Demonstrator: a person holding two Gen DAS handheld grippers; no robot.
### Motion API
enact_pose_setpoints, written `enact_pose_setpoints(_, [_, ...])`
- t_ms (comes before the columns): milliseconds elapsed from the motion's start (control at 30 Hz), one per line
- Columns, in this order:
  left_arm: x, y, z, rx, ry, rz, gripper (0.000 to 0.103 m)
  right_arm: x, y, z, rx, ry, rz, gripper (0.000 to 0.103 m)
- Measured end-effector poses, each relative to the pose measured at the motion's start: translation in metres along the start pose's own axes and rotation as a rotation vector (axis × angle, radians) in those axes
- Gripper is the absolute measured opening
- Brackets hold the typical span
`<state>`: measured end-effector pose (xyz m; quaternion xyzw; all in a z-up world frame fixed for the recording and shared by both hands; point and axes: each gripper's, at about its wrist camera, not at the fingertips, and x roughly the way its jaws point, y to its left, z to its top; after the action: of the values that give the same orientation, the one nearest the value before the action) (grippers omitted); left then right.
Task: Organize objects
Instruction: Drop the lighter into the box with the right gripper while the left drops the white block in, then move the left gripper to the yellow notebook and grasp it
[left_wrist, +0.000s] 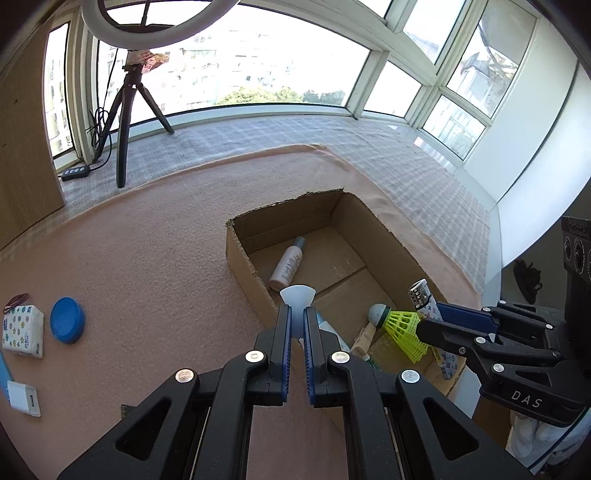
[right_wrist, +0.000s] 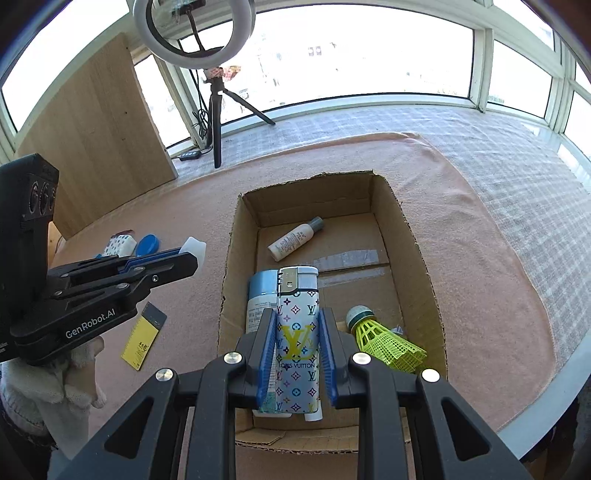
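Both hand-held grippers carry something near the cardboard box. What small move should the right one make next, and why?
Probably lower the right hand-held gripper a little and open it. It is shut on the patterned lighter, which already hangs over the open cardboard box, above a free patch of floor between the blue-capped bottle and the yellow shuttlecock.

You were working in a home, at a bay window (right_wrist: 354, 55) set high up: tall apartment blocks and treetops showed through its panes. Below the window, a checked cloth (right_wrist: 498, 155) and a pink blanket (right_wrist: 461, 240) covered the counter. At the window's left end stood a ring light (right_wrist: 192, 33) on a small tripod (right_wrist: 218, 122), with a wood-grain panel (right_wrist: 96, 129) beside it. Household oddments lay on the blanket below the window, around a cardboard box (right_wrist: 417, 236).
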<state>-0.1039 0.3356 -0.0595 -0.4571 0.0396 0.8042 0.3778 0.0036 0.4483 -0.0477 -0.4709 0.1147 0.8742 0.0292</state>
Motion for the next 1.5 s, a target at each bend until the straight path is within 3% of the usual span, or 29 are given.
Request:
enact_pose_setpoints(267, [0.021, -0.027, 0.015, 0.03, 0.01, -0.006, 0.007, -0.001, -0.024, -0.002, 0.018, 0.007, 0.003, 0.021])
enact_pose_setpoints(333, [0.023, -0.032, 0.018, 0.034, 0.008, -0.038, 0.022, -0.002, -0.028, -0.002, 0.024, -0.001, 0.03, 0.022])
enact_pose_setpoints(367, [0.023, -0.034, 0.019, 0.032, 0.001, -0.027, 0.036, -0.002, -0.03, -0.002, 0.025, -0.003, 0.045, 0.032])
enact_pose_setpoints(400, [0.022, -0.034, 0.02, 0.033, -0.011, -0.005, 0.053, -0.003, -0.031, -0.001, 0.025, 0.0, 0.045, 0.051])
enact_pose_setpoints(433, [0.021, -0.035, 0.021, 0.038, -0.024, 0.01, 0.056, -0.004, -0.032, -0.002, 0.027, -0.007, 0.034, 0.059])
enact_pose_setpoints(467, [0.02, -0.034, 0.022, 0.039, -0.029, 0.021, 0.056, -0.006, -0.033, -0.002, 0.026, -0.019, 0.017, 0.066])
enact_pose_setpoints(1000, [0.006, -0.003, -0.001, -0.005, 0.015, 0.059, 0.057, -0.005, -0.02, -0.012, 0.021, -0.001, 0.055, 0.067])
enact_pose_setpoints(1100, [-0.002, 0.013, -0.016, -0.011, 0.039, 0.078, 0.062, -0.007, -0.016, -0.015, 0.035, -0.002, 0.072, 0.067])
enact_pose_setpoints(1500, [-0.027, 0.105, -0.101, -0.095, 0.174, 0.236, 0.062, -0.016, 0.02, -0.032, -0.03, -0.002, 0.048, 0.067])
